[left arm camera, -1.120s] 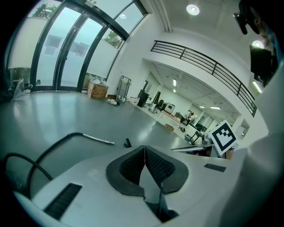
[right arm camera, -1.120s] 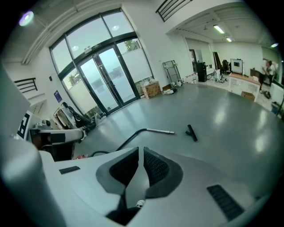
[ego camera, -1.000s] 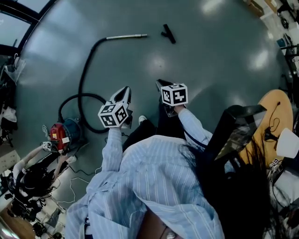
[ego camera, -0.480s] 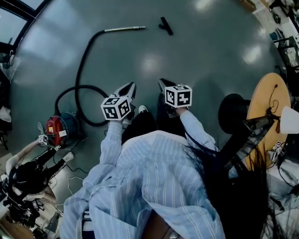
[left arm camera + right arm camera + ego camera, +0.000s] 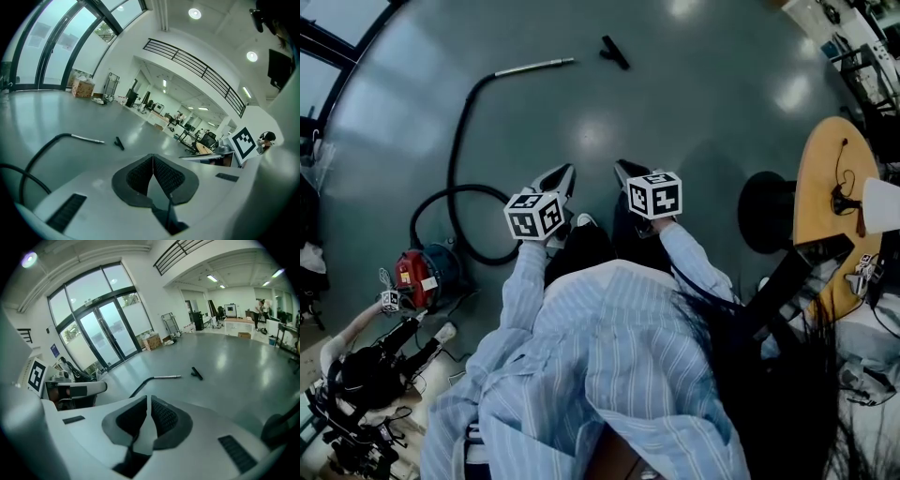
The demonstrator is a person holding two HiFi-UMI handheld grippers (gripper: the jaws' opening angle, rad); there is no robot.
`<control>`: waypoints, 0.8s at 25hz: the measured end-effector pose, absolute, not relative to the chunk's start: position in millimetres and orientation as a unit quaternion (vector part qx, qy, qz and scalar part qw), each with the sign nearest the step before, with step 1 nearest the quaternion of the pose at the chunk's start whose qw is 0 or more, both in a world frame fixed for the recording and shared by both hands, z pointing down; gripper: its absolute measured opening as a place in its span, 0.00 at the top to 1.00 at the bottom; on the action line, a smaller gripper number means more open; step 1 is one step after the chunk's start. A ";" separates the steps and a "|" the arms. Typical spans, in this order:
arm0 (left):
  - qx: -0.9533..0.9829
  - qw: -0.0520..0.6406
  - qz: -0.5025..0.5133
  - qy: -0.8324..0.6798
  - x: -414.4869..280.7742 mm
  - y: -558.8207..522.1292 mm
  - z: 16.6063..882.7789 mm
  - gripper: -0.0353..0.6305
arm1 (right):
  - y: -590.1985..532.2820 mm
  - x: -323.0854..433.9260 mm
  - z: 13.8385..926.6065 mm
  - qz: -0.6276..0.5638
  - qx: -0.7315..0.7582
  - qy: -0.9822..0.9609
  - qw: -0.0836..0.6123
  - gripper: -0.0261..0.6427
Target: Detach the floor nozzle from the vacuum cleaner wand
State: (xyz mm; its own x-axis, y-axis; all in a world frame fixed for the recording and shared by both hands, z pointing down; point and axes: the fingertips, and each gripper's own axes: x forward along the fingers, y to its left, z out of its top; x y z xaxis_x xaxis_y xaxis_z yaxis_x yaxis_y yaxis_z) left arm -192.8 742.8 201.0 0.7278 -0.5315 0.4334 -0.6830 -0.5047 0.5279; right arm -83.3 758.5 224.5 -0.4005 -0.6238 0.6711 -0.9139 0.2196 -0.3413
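In the head view the person stands over a grey floor [image 5: 694, 112] with the left gripper [image 5: 565, 171] and the right gripper [image 5: 622, 168] held side by side in front of the body, both pointing forward and down at bare floor and both empty. Well ahead of them the floor nozzle [image 5: 615, 52] lies apart from the tip of the wand [image 5: 534, 67], with a gap between the two. The wand runs into a black hose [image 5: 457, 141] that curves back to a red vacuum cleaner [image 5: 418, 274] at the left. In the left gripper view the jaws are pressed together with nothing between them; the nozzle and the wand lie far off on the floor. In the right gripper view the jaws are closed to a thin slit, with nothing between them, and the nozzle lies just right of the wand's end.
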 end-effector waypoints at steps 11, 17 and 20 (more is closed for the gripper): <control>0.866 0.339 0.097 -0.355 -198.8 744.9 191.9 0.94 | 760.5 -91.7 218.2 0.340 0.503 -0.764 0.216 0.91; 0.863 0.336 0.089 -0.367 -200.6 742.3 186.2 0.94 | 759.8 -90.6 216.1 0.339 0.494 -0.770 0.218 0.91; 0.861 0.337 0.090 -0.370 -204.9 741.7 188.5 0.94 | 758.4 -94.8 217.8 0.338 0.491 -0.772 0.220 0.91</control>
State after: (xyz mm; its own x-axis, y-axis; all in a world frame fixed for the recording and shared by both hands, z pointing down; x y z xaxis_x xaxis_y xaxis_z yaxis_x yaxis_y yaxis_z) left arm -204.9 741.7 188.5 0.7095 -0.5766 0.4050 -0.6983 -0.4983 0.5139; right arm -94.8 758.4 217.8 -0.4203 -0.6103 0.6715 -0.9073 0.2888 -0.3055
